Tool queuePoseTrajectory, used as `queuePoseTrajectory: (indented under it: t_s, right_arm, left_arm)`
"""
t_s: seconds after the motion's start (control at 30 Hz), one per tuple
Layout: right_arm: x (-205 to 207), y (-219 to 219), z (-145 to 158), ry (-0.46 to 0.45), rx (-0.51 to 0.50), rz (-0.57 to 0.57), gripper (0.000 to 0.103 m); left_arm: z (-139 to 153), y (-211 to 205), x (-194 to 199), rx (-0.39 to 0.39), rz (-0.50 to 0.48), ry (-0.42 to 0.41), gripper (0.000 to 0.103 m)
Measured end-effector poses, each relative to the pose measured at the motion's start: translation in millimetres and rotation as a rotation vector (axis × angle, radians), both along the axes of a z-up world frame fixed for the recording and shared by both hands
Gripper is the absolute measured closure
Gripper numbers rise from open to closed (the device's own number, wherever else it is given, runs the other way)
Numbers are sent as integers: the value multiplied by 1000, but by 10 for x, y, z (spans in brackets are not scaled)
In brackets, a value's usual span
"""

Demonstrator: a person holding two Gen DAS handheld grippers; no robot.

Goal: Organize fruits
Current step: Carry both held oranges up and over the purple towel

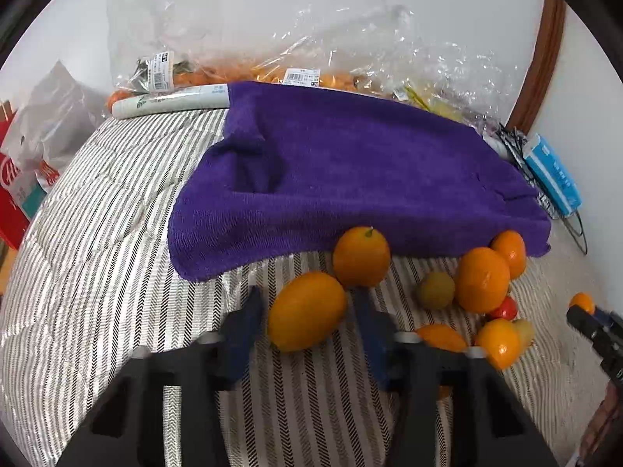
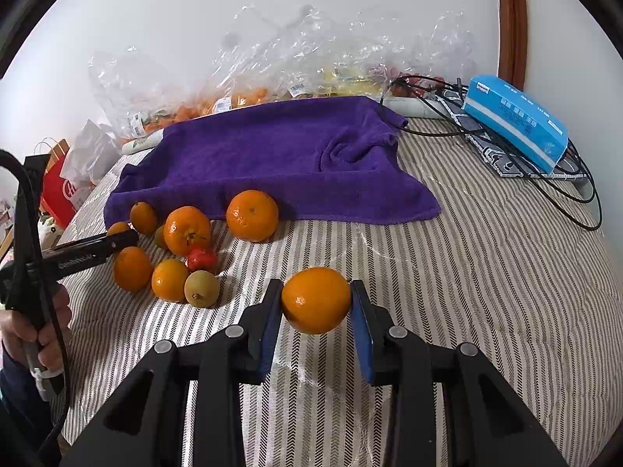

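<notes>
A purple towel (image 1: 350,171) lies on the striped bed cover (image 1: 97,233); it also shows in the right wrist view (image 2: 272,159). Several oranges, a green fruit (image 1: 435,290) and a small red fruit (image 1: 504,308) lie in front of it. My left gripper (image 1: 305,311) is open, its jaws on either side of an oval orange (image 1: 307,311) that rests on the cover. My right gripper (image 2: 316,303) is shut on an orange (image 2: 315,299), away from the pile. The pile (image 2: 175,249) sits left in the right wrist view.
Clear plastic bags of fruit (image 1: 272,74) lie behind the towel by the wall. A blue tissue box (image 2: 514,120), black cables (image 2: 545,179) and a white tube (image 1: 171,101) lie around. Red and white bags (image 1: 23,179) stand off the left edge.
</notes>
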State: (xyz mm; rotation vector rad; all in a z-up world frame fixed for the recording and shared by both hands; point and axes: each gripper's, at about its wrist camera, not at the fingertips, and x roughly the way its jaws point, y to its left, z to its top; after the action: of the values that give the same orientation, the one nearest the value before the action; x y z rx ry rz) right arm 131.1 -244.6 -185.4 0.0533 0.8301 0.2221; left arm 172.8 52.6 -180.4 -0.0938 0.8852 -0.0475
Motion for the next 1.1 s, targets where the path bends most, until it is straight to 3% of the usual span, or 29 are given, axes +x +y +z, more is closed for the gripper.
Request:
queuePoseTrajectory:
  t_s: [0.13, 0.43, 0.57, 0.7, 0.77, 0.9, 1.0, 1.03, 1.1]
  right_arm:
    - [3, -2, 54, -12, -2, -2, 69]
    - [78, 34, 339, -69, -8, -2, 69]
    - [94, 87, 427, -91, -10, 10, 69]
    - [69, 115, 402, -84, -9, 17, 69]
    - [60, 117, 362, -74, -12, 20, 69]
    - [47, 90, 307, -60, -8, 16, 69]
    - [43, 69, 297, -58, -6, 15, 69]
    - [38, 63, 298, -60, -8, 14, 69]
    - [40, 47, 303, -60, -11, 13, 69]
  left_arm:
    - [53, 28, -40, -44, -13, 4, 71]
    - [394, 60, -152, -53, -2, -38, 74]
    - [262, 77, -110, -50, 3, -1, 73]
    - [111, 86, -85, -89, 1, 20, 64]
    - [64, 67, -67, -75, 2, 25, 55]
    - [4, 31, 6, -65, 17, 26, 54]
    - [-2, -16, 24, -46, 8, 14, 59]
    - [-1, -32, 25, -42, -1, 9, 73]
    - [7, -49, 17, -37, -10, 10, 72]
